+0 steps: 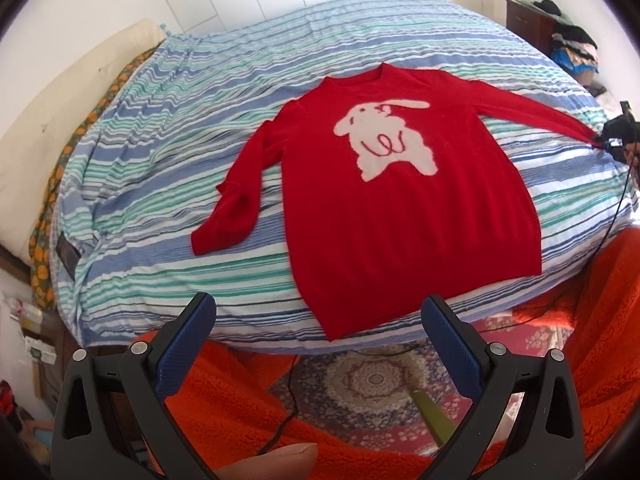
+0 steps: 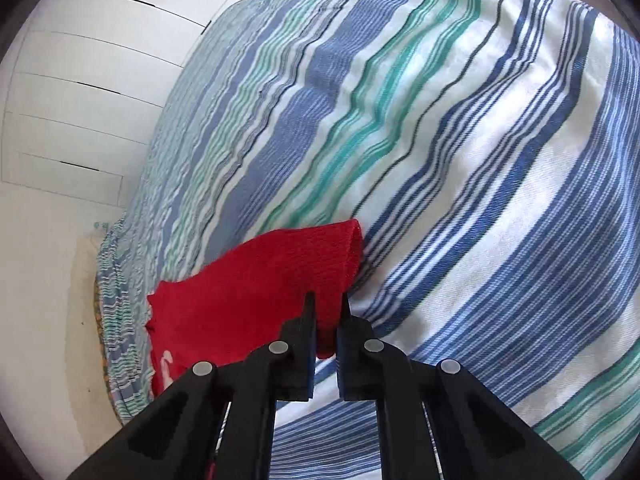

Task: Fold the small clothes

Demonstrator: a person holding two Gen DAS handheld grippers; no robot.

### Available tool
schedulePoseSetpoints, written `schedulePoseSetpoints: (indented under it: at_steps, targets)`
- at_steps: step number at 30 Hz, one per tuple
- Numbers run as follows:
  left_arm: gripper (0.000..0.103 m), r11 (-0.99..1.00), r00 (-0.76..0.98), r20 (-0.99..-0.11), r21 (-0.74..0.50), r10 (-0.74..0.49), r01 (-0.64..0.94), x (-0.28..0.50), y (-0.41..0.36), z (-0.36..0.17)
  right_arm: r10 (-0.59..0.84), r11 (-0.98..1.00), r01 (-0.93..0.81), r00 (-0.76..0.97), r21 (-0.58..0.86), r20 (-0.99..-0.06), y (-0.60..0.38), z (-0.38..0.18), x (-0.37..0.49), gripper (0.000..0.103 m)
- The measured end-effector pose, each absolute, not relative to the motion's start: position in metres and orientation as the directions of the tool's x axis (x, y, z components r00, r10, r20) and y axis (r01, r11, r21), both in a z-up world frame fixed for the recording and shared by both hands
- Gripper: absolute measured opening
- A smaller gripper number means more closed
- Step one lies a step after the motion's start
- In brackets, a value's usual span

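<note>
A red sweater (image 1: 400, 208) with a white animal motif lies face up on the striped bedspread (image 1: 160, 128), both sleeves spread out. My left gripper (image 1: 318, 314) hovers open above the near edge of the bed, just short of the sweater's hem, with nothing between its blue pads (image 1: 188, 344). My right gripper (image 2: 328, 304) is shut on the cuff of the right sleeve (image 2: 280, 276). In the left wrist view the right gripper (image 1: 616, 140) shows at the far right, pulling that sleeve (image 1: 532, 112) out straight. The left sleeve (image 1: 236, 196) lies bent with its cuff folded.
A cream headboard (image 1: 68, 92) runs along the bed's left side. A dark cabinet (image 1: 528, 20) piled with clothes stands at the back right. Orange fleece (image 1: 232, 392) and a patterned rug (image 1: 376, 380) lie below the bed's near edge. White wardrobe doors (image 2: 80, 80) stand behind.
</note>
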State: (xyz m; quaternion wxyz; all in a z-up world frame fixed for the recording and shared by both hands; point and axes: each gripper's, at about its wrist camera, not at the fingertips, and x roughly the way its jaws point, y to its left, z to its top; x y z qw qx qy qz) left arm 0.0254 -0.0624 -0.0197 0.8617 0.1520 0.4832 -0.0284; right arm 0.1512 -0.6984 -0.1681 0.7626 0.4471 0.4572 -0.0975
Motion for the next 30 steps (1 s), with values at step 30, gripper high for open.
schedulePoseSetpoints:
  at_steps: [30]
  targets:
    - [0.102, 0.860, 0.398, -0.911, 0.287, 0.109, 0.422, 0.089, -0.085, -0.174, 0.279, 0.913, -0.367, 0.247, 0.177, -0.928, -0.260, -0.180, 0.080, 0.041]
